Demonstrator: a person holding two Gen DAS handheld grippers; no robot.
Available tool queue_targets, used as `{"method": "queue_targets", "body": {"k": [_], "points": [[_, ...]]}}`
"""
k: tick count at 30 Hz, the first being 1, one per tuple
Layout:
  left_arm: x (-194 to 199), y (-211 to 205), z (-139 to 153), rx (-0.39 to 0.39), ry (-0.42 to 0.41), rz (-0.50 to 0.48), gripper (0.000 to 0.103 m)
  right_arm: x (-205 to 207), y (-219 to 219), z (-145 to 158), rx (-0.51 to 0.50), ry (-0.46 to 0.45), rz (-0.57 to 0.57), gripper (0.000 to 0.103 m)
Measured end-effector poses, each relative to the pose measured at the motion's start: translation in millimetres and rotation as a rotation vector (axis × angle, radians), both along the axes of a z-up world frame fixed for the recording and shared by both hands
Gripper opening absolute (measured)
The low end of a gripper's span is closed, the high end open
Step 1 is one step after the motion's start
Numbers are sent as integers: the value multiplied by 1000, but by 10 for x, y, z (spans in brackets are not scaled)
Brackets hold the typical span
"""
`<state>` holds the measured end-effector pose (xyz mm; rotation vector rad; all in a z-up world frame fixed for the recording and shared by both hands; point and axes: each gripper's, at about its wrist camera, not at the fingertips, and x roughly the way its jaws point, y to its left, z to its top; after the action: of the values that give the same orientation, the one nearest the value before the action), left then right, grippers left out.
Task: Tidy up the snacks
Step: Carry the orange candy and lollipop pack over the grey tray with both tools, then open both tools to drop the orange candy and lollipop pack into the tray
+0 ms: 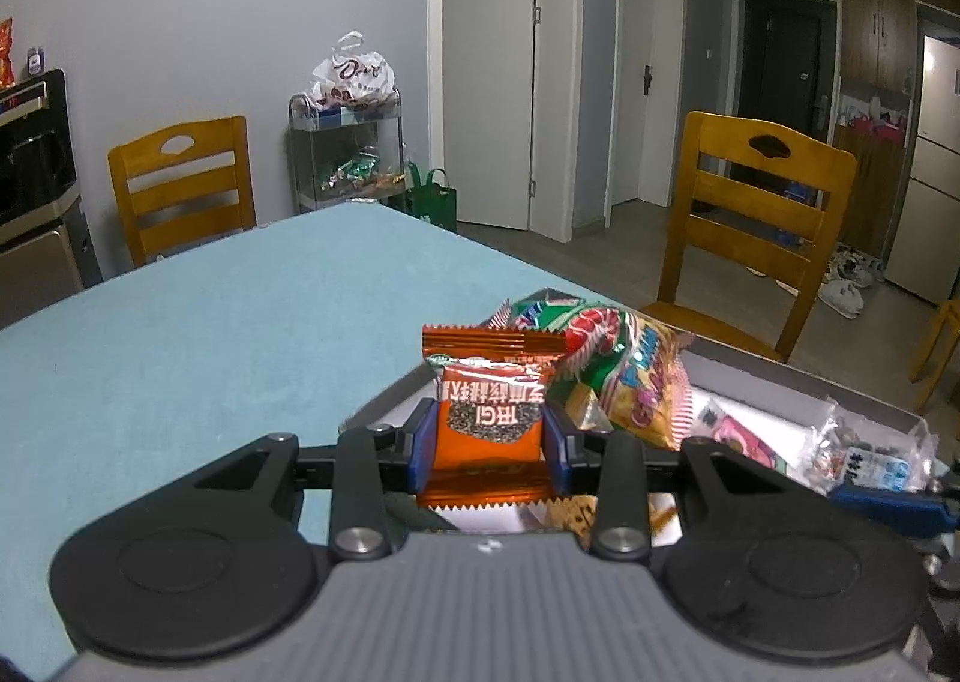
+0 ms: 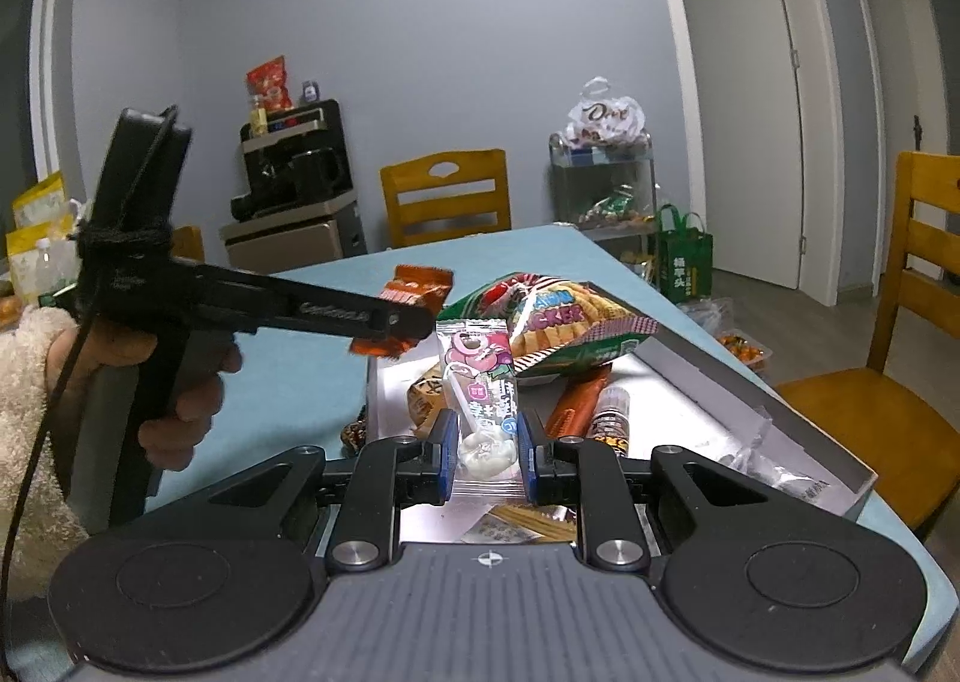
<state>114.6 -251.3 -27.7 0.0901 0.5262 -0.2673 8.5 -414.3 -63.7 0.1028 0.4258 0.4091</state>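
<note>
My left gripper (image 1: 487, 445) is shut on an orange snack packet (image 1: 487, 412), held upright just above the near left corner of the grey box (image 1: 780, 376). In the right wrist view that same orange snack packet (image 2: 417, 292) hangs from the left gripper's black fingers (image 2: 360, 316), gripped by a hand (image 2: 174, 382) in a fleecy sleeve. My right gripper (image 2: 485, 457) is shut on a clear pink lollipop packet (image 2: 480, 376) over the grey box (image 2: 750, 400). A green cracker bag (image 2: 552, 322) lies in the box behind it.
The box sits on a teal table (image 1: 210, 334) and holds several more wrapped snacks (image 1: 864, 454). Wooden chairs (image 1: 756, 226) stand at the table's far and right sides. A metal trolley (image 1: 348, 153) with bags stands by the wall.
</note>
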Motion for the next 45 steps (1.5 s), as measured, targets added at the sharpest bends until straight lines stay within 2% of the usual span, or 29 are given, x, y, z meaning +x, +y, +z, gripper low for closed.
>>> {"method": "queue_targets", "body": {"k": [5,10,19,26,30,37,42,45], "points": [[99,-8,-41,-9,10,8,34,7,95,-15,-54,3,6,23],[224,-8,-150,-29,86,-6,34,59,139,-62,-78,45,-10,23],[326,-4,-196,-57,119,13,34,170,302,-75,-116,81,-8,23],[319,13,-189,-57,114,23,34,207,370,-64,-144,78,-33,23],[297,-1,-193,-59,117,20,34,257,292,-89,-126,115,-73,23],[303,3,-187,-62,121,16,34,222,313,-75,-133,102,-41,23],[307,0,-179,-54,121,18,38,219,314,-66,-119,100,-35,23],[293,1,-170,-56,113,20,43,228,307,-67,-119,101,-41,24]]}}
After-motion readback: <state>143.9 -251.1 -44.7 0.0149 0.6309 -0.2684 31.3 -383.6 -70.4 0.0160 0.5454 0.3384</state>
